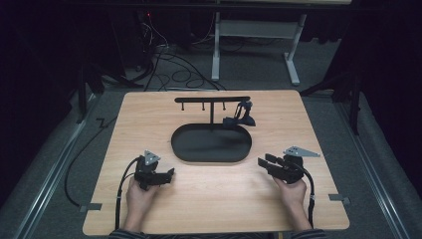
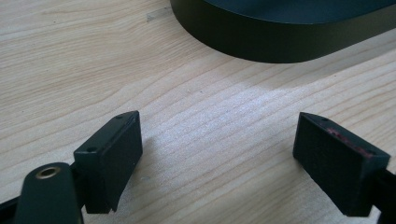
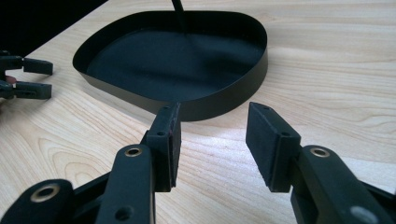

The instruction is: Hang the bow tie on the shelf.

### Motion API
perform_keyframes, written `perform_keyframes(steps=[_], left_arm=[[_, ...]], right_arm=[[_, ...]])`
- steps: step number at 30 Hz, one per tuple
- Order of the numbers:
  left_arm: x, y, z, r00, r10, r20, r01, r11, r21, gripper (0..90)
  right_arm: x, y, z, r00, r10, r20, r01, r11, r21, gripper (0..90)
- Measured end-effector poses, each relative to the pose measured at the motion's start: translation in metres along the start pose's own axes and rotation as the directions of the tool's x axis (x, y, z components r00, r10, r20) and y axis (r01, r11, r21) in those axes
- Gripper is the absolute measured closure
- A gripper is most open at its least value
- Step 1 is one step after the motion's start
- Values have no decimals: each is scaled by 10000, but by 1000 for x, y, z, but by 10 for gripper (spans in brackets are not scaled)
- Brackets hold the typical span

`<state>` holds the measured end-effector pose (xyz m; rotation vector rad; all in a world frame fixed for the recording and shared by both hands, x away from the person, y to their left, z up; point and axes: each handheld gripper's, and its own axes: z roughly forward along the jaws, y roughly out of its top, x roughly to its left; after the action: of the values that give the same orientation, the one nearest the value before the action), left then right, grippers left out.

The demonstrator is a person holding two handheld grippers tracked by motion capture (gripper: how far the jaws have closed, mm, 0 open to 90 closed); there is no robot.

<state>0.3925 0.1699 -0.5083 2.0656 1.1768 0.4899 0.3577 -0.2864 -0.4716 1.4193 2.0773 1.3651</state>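
Your left tongs (image 1: pixel 170 174) rest low over the wooden bench (image 1: pixel 209 199), jaws spread wide with nothing between them. Your right tongs (image 1: pixel 262 161) are also spread and empty, just above the bench. Between the two tongs and slightly ahead of them sits the black oval tray (image 1: pixel 181 149), its near rim close to both tips. A black T-shaped stand (image 1: pixel 212 99) rises at the tray's far side, and a small dark object (image 1: pixel 240 118) lies beyond your right tongs, beside the tray.

We can read no text, label, brand, number or sign on anything that these three views show us.
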Motion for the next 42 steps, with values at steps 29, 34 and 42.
perform_keyframes(steps=[29,34,42], left_arm=[[0,0,0,10000,-4,-1,4,10000,-1,161],[0,0,0,10000,1,-1,-1,10000,-1,161],[0,0,0,10000,-2,-1,2,10000,-3,161]], right_arm=[[1,-6,26,9984,-266,498,221,9958,887,573],[2,-7,29,9977,-359,581,300,9946,992,573],[2,-7,31,9957,-499,776,412,9932,1093,573]])
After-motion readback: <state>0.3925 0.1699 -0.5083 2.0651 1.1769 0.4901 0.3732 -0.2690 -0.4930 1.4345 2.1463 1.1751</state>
